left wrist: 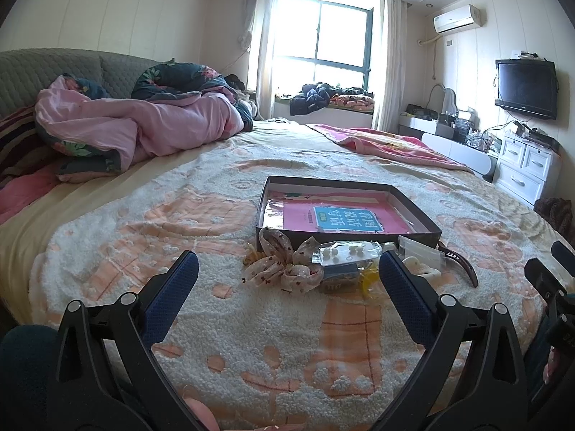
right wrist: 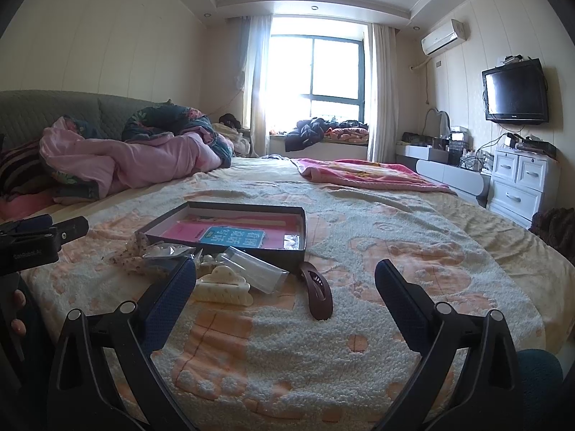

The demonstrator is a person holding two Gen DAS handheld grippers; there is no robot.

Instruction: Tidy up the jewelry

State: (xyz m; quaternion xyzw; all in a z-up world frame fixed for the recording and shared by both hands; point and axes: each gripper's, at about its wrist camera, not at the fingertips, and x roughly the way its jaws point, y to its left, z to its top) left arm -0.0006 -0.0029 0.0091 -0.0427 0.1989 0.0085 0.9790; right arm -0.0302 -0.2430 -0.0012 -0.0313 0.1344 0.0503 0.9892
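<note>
A shallow dark box (left wrist: 413, 231) (right wrist: 303, 230) with a pink book inside lies on the bed. In front of it lies a heap of accessories: a dotted fabric scrunchie (left wrist: 284, 265) (right wrist: 131, 258), a clear bag of pearl earrings (left wrist: 345, 253), a cream claw clip (right wrist: 222, 287), a clear plastic bag (right wrist: 257, 269) and a brown hair clip (left wrist: 463, 264) (right wrist: 318, 291). My left gripper (left wrist: 287, 269) is open and empty, just short of the heap. My right gripper (right wrist: 285, 280) is open and empty, its left finger (right wrist: 172, 298) beside the cream clip.
The bed is covered with a cream and orange blanket (left wrist: 251, 341). A crumpled pink quilt (left wrist: 143, 125) lies at the far left, a pink blanket (right wrist: 370, 174) at the far right. White drawers (right wrist: 517, 183) and a wall television (right wrist: 514, 91) stand to the right.
</note>
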